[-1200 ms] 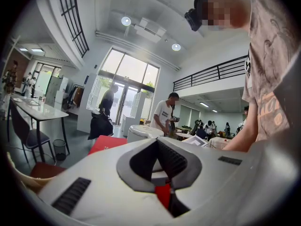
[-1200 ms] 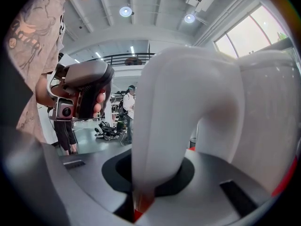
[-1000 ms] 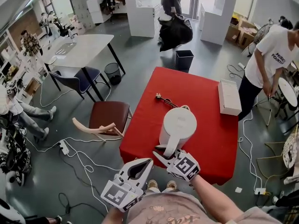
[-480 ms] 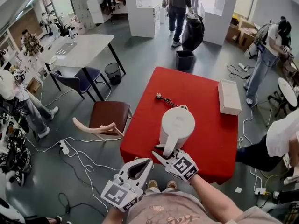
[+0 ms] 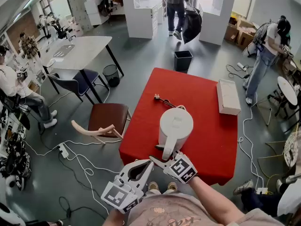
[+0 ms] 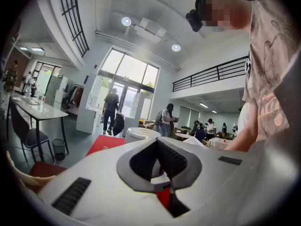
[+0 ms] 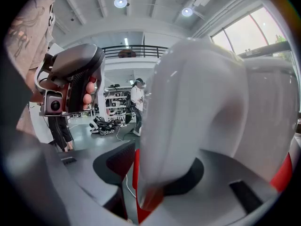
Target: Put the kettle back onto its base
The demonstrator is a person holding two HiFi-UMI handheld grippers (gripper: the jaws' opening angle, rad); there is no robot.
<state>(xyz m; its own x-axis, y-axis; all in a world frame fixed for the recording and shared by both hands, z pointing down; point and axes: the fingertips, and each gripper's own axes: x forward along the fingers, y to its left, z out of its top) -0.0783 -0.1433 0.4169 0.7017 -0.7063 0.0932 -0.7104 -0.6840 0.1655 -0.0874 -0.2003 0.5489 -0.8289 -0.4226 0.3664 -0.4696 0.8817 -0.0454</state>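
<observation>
The white kettle [image 5: 175, 125] stands upright on the red table [image 5: 207, 140], with its cord and plug [image 5: 162, 99] lying behind it. Its base is hidden beneath it. My right gripper [image 5: 165, 158] sits at the kettle's handle [image 7: 188, 117]. Its jaws are opening, the handle is between them, and a gap shows beside the left pad [image 7: 115, 161]. My left gripper [image 5: 149, 164] is shut on nothing and hangs off the table's near edge, left of the right one. From the left gripper view, the kettle [image 6: 141, 133] shows beyond the closed jaws.
A long white box [image 5: 228, 97] lies at the table's right edge. A brown chair [image 5: 109, 117] stands left of the table, with cables across the floor [image 5: 70, 149]. A dark bin [image 5: 182, 59] stands behind the table. Several people move around the room.
The right gripper's jaws have spread apart from the kettle handle they were closed on. The kettle stays upright on the table. The left gripper has not moved. People in the background have walked on.
</observation>
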